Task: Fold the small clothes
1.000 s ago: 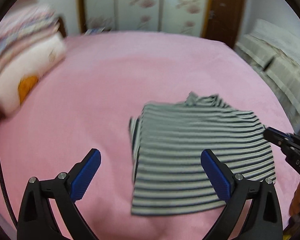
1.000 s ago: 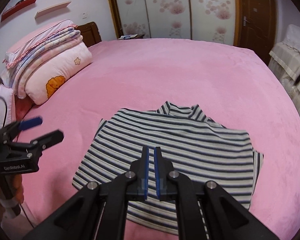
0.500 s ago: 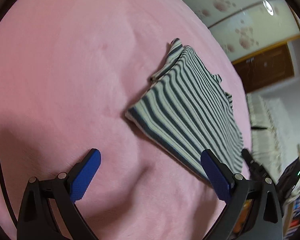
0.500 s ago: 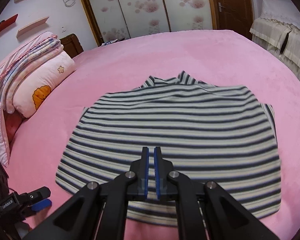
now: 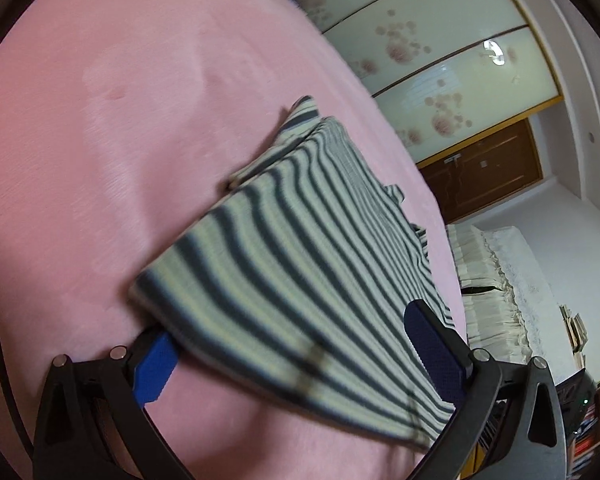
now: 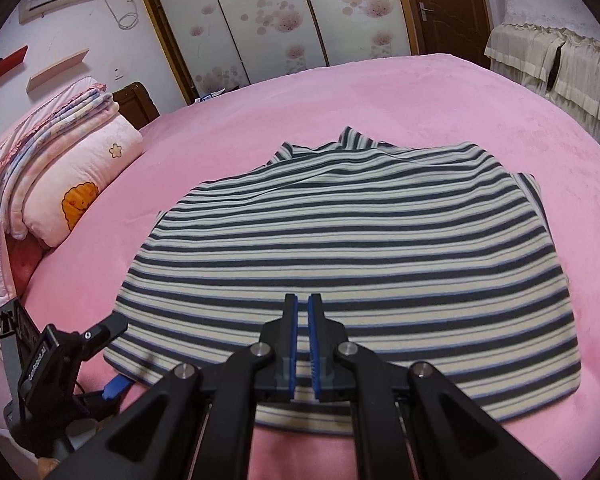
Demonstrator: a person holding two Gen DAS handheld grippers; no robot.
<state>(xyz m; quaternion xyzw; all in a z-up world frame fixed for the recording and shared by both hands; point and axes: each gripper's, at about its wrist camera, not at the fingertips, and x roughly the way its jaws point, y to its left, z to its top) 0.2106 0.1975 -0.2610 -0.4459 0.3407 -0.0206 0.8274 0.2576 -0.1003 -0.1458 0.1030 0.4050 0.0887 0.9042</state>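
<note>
1. While the right tool (image 6: 302,312) hovers low over the near hem of the striped shirt (image 6: 340,248), its two blue pads sit clenched together with nothing between them; it looks placed to press or steady the cloth rather than to pick it up.
2. At the shirt's near left corner, the left tool (image 5: 296,344) stands released, jaws wide. One blue pad (image 5: 156,364) lies low beside and partly under the corner's edge and the other rides above the stripes, so the cloth lies between them but is not yet pinched. Seen from the right wrist, the same tool (image 6: 112,360) comes in from the side with its lower pad slid close to the bed (image 6: 420,92), which suits scooping a corner off a soft cover.
3. Beyond both tools the shirt lies spread flat on the pink bed, hem nearest and collar farthest, with its sleeves apparently tucked behind the body. My judgement: the sideways folds are done and a hem-to-collar fold is being set up.
4. Farther left, a stack of folded bedding (image 6: 60,152) sits well apart from the shirt, leaving the middle of the bed free for folding.
5. Farthest off stand the flowered wardrobe doors (image 6: 280,20).
</note>
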